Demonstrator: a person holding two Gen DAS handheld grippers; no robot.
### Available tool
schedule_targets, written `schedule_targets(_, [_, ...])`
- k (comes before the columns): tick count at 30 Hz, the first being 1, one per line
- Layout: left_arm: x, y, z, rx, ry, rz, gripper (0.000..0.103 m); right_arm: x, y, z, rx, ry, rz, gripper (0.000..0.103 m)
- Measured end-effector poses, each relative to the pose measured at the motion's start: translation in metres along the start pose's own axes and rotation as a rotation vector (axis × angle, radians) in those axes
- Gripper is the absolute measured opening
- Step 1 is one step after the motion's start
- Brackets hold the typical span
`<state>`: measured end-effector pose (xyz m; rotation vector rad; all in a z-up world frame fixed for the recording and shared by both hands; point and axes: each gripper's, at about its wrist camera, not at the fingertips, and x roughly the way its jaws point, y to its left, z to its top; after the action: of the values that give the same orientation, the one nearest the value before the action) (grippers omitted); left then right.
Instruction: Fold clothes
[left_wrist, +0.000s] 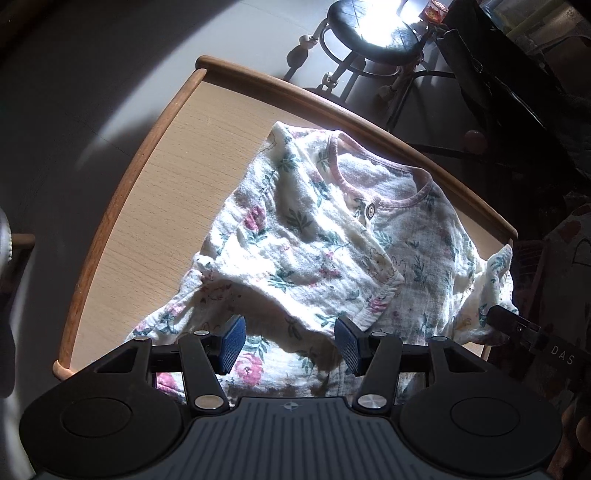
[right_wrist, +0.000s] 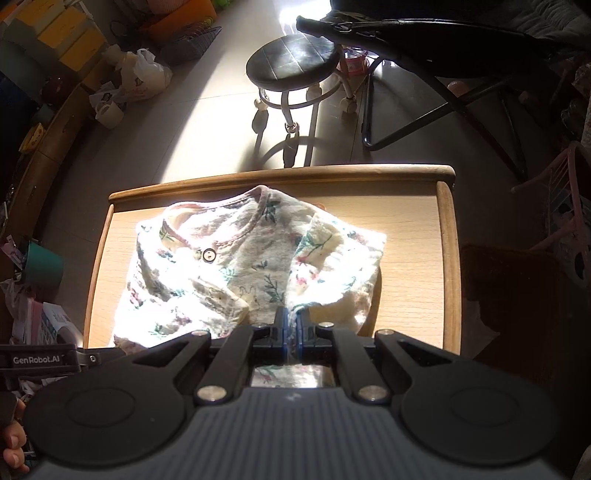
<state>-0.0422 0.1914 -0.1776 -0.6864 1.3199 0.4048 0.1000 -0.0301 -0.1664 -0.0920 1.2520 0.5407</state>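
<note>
A floral garment (left_wrist: 332, 236) is spread on the surface (left_wrist: 159, 206), reaching its far rim at the neckline and hanging over the right edge in the left view. Bare wood is left along the left side of the surface and, in the right view, beside the right rim (right_wrist: 448, 258). The left tool (left_wrist: 291, 339) is held wide above the garment's near hem, nothing between its pads. The right tool (right_wrist: 291, 325) is closed tight, with a fold of cloth seemingly pinched. A stool (right_wrist: 291, 66) stands beyond the far rim.
</note>
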Motion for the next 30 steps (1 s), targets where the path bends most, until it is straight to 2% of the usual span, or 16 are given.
schedule_targets(7, [-0.005, 0.033, 0.018, 0.039, 0.014, -0.007, 0.056, 0.023, 0.047, 0.000, 0.018, 0.008, -0.013, 0.005])
schedule_targets(13, [-0.003, 0.045, 0.034, 0.086, 0.022, -0.009, 0.056, 0.052, 0.077, -0.009, 0.023, 0.052, -0.030, 0.005])
schedule_targets(18, [0.003, 0.046, 0.044, 0.122, 0.028, -0.025, 0.056, 0.069, 0.095, -0.016, 0.022, 0.084, -0.058, 0.006])
schedule_targets(24, [0.008, 0.049, 0.048, 0.118, 0.039, -0.031, 0.056, 0.080, 0.108, -0.023, -0.021, 0.113, -0.106, 0.006])
schedule_targets(30, [0.010, 0.052, 0.048, 0.117, 0.043, -0.026, 0.056, 0.082, 0.108, -0.023, 0.018, 0.133, -0.133, 0.007])
